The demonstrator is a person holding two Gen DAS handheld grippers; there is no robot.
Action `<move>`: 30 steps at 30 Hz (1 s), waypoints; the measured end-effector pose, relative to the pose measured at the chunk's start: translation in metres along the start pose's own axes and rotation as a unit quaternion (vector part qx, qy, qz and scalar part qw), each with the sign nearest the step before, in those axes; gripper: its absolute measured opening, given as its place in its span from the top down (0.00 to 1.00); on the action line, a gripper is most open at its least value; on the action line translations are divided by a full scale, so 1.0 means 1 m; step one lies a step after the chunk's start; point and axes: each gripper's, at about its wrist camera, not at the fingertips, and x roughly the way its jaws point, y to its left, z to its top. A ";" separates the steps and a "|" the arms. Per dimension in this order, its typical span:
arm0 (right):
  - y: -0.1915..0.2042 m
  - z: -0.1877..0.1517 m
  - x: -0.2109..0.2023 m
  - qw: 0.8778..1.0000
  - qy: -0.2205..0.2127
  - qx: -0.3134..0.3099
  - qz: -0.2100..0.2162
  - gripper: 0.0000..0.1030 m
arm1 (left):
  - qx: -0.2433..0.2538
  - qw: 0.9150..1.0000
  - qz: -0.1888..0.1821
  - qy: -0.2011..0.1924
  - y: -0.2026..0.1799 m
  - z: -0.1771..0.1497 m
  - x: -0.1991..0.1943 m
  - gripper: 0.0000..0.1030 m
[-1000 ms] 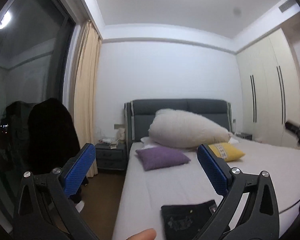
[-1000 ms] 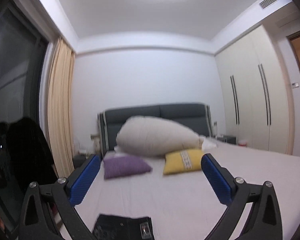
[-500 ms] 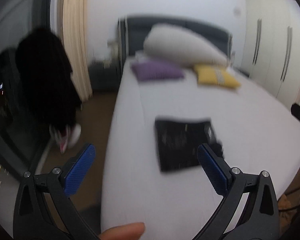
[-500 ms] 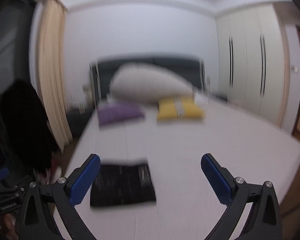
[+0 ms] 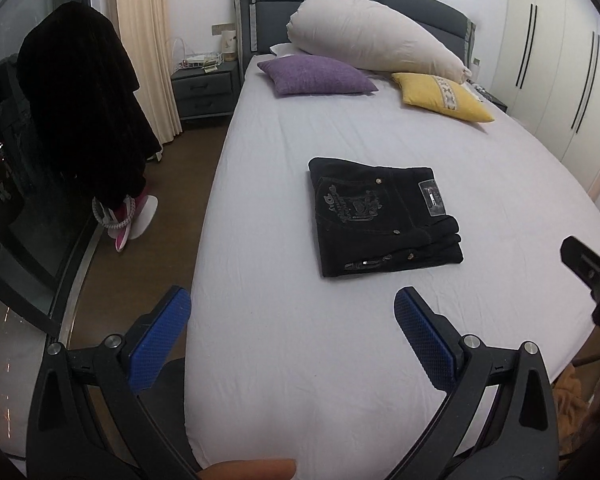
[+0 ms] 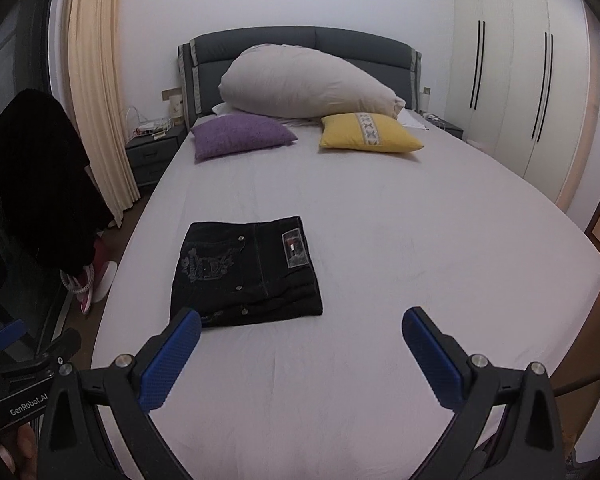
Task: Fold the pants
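Black pants (image 5: 382,215) (image 6: 244,270) lie folded into a compact rectangle on the white bed sheet (image 5: 340,360) (image 6: 380,248), back pocket embroidery and a waist label facing up. My left gripper (image 5: 292,322) hovers open above the bed's near edge, short of the pants, nothing between its blue pads. My right gripper (image 6: 300,342) is open too, held just in front of the pants and slightly to their right, empty. The right gripper's body shows at the right edge of the left wrist view, and the left gripper's body at the lower left of the right wrist view.
At the headboard lie a purple cushion (image 5: 316,76) (image 6: 240,136), a yellow cushion (image 5: 440,96) (image 6: 368,133) and a large white pillow (image 5: 372,44) (image 6: 308,86). A dark coat (image 5: 80,100) hangs left of the bed over brown floor. A nightstand (image 5: 204,92) and white wardrobes (image 6: 512,92) flank the bed.
Both wrist views have tilted down from the wall and ceiling onto the bed, so the folded pants now sit fully in view. Both grippers stayed open.
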 end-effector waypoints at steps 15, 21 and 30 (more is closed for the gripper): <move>0.011 -0.015 0.008 1.000 0.025 -0.012 0.009 0.00 | 0.001 1.000 -0.001 0.006 0.000 0.005 -0.012 0.00; 0.011 -0.016 0.009 0.999 0.030 -0.014 0.012 0.00 | 0.000 1.000 -0.002 0.006 0.000 0.003 -0.011 0.00; 0.012 -0.019 0.010 0.999 0.035 -0.019 0.015 0.00 | 0.000 1.000 -0.002 0.009 -0.002 -0.001 -0.006 0.00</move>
